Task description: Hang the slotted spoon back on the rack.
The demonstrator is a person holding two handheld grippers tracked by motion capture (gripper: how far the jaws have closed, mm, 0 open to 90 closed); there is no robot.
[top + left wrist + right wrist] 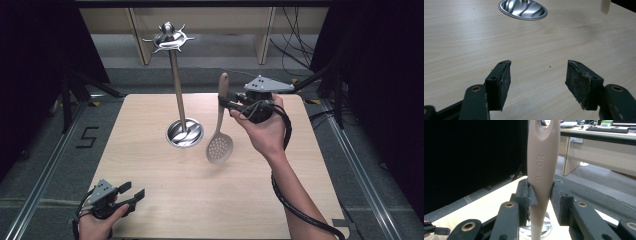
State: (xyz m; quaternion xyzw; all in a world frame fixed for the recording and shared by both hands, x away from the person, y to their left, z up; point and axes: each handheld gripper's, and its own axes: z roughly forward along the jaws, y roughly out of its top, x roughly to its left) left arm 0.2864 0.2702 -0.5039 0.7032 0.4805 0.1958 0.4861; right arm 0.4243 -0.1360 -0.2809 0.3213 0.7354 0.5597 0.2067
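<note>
High view, right claw (223, 105) clamped on beige plastic slotted spoon (220, 135) mid-frame, left claw (131, 194) wide, lower left, over pale wooden counter (200, 200)

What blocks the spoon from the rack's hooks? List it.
Nothing visible does. The right gripper is shut on the spoon handle, holding it upright above the table to the right of the rack. The gap between spoon and hooks looks open. The left gripper rests open, far off.
</note>
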